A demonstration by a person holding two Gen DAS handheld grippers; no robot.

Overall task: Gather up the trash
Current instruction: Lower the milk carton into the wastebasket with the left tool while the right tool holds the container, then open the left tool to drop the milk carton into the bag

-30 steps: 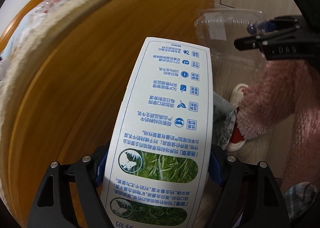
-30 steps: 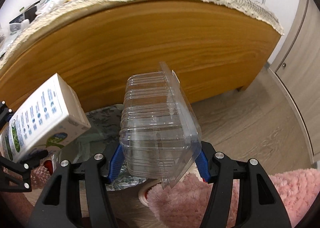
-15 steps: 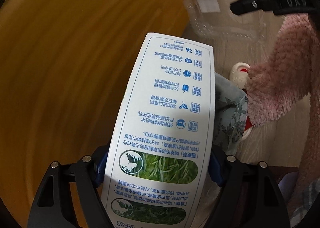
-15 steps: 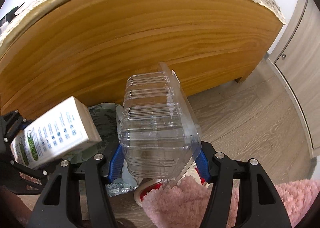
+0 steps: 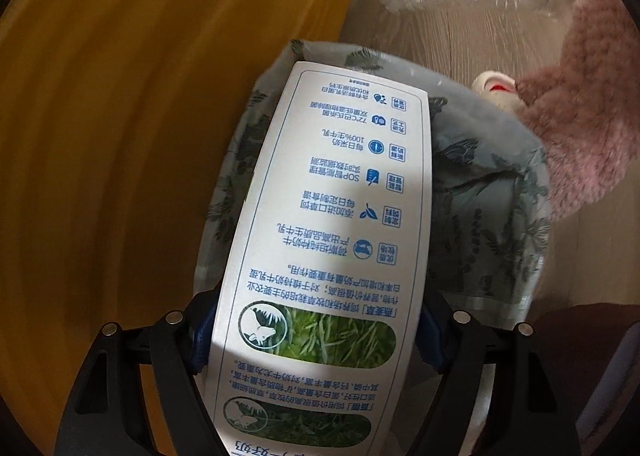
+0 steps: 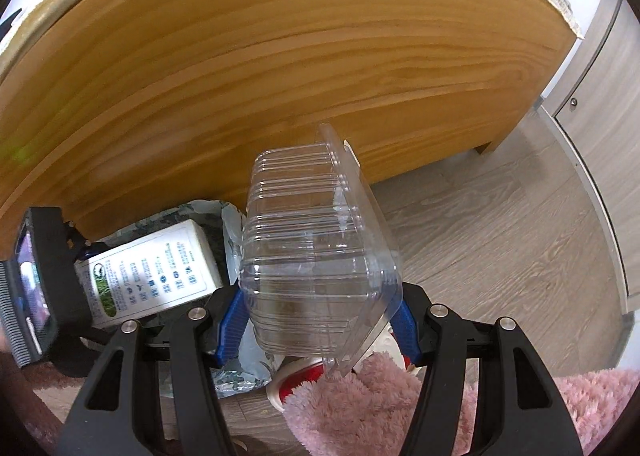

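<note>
Milk carton point(image 5: 340, 240) over the bag — drop likely next.
Left tongs point(image 5: 316, 336), gripping it, have sunk toward the leaf-print bag point(image 5: 492, 191); right tongs point(image 6: 320, 320) clamp the clear clamshell point(image 6: 316, 240).

You've got a white carton point(image 5: 332, 240) w/ blue print & green grass pics, a clear ribbed plastic box point(image 6: 316, 260), a grey-blue bag point(image 5: 492, 195) w/ dark leaf pattern, honey-yellow wood-grain board point(image 6: 280, 55), fluffy pink sleeve point(image 5: 580, 127), pale grey wood-look floor point(image 6: 500, 223), black grippers w/ blue pads point(image 6: 230, 322).
</note>
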